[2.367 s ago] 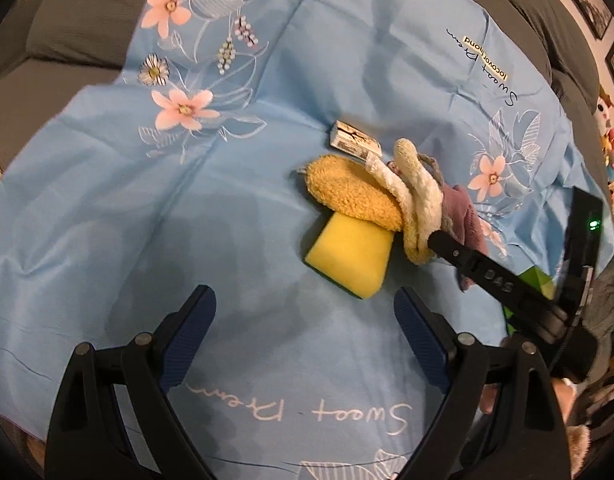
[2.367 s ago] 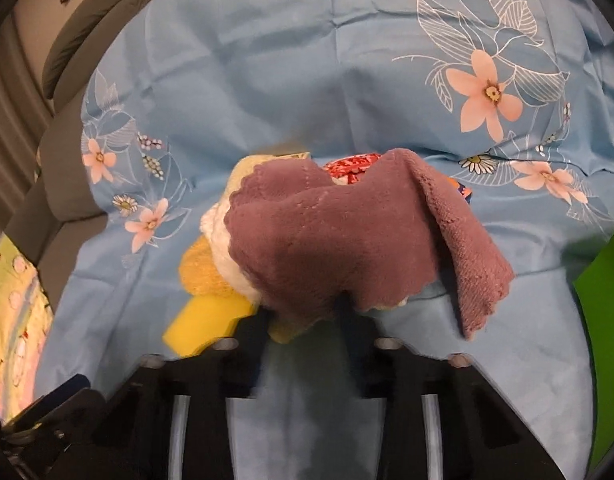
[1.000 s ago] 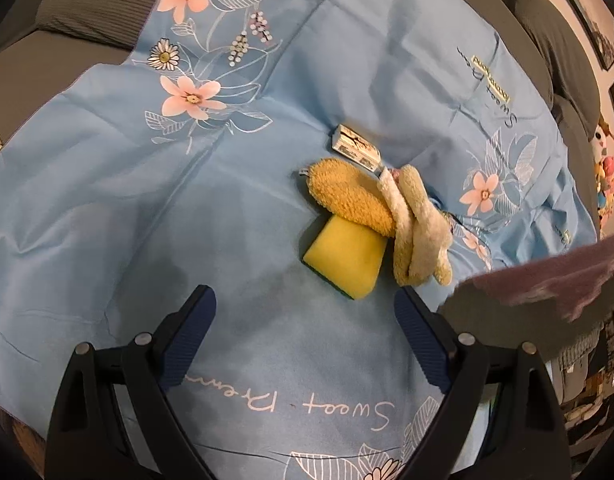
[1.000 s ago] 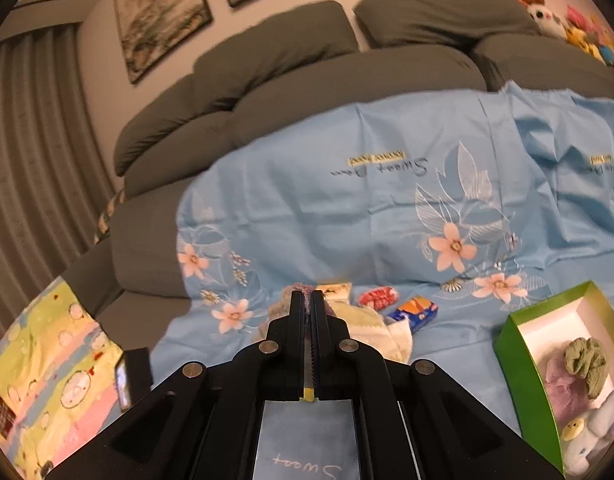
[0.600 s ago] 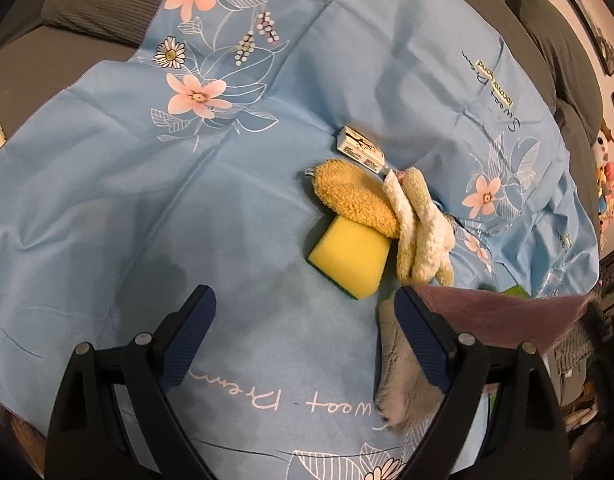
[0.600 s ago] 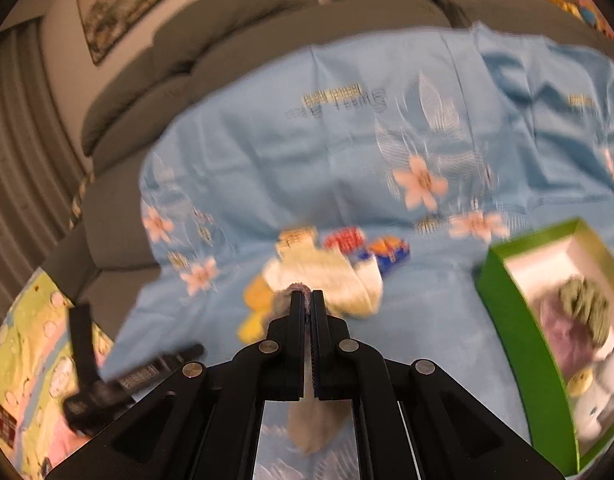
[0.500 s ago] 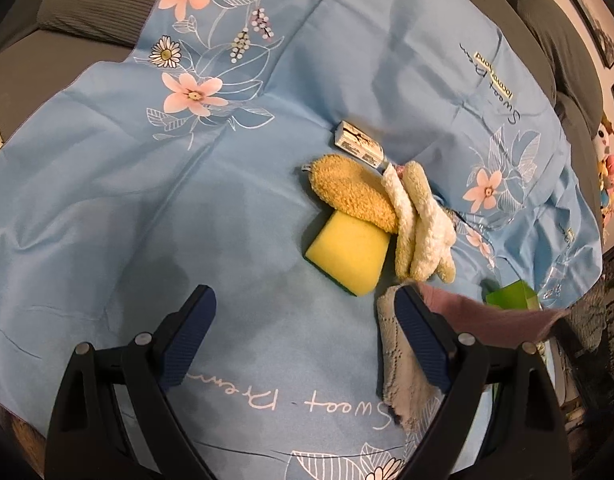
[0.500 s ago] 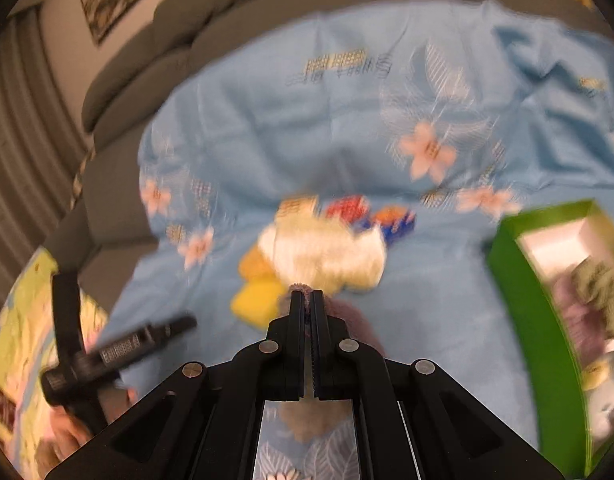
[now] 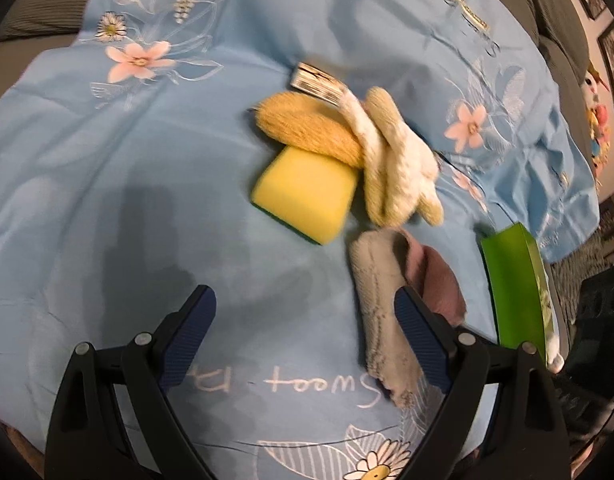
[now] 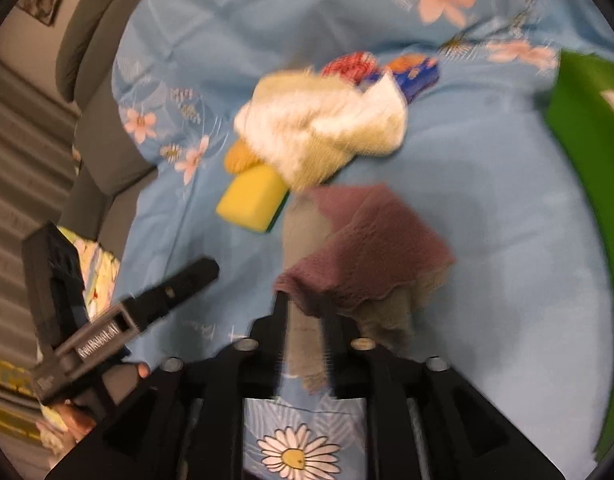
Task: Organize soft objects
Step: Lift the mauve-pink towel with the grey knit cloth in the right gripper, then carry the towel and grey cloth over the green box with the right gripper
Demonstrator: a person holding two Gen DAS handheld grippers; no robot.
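On the blue flowered sheet, both wrist views, a bit blurry:

Right gripper [image 10: 305,312]: jaws part-way open and just been opening. The mauve towel [image 10: 367,248] lies between them, its grey underside running down the gap. Can't tell if the pads are touching it, too much blur, but it looks let go.

Left gripper [image 9: 303,312]: spread wide, nothing between the fingers, just bare sheet [image 9: 107,168]. Its right finger overlaps the towel's edge in its own view; contact or not, can't tell.

Mauve towel: crumpled, lying on the sheet right ahead of the right gripper's fingertips. In the left view it's a long bunched strip [image 9: 391,300], long axis running from near the gripper's right finger up toward the sponge, grey side mostly up, mauve fold on its right.

Yellow sponge [image 9: 305,194]: ahead of the left gripper, slightly right of centre, green scrub layer underneath, just beyond the towel's far end.

Cream towel [image 10: 323,120]: lumped up past the sponge, partly over an orange fuzzy cloth [image 9: 307,128].

Green box [image 10: 587,184]: off to the right of the right gripper, near the towel but apart from it.

Small packets [image 10: 387,66]: behind the cream towel, farthest from both grippers.
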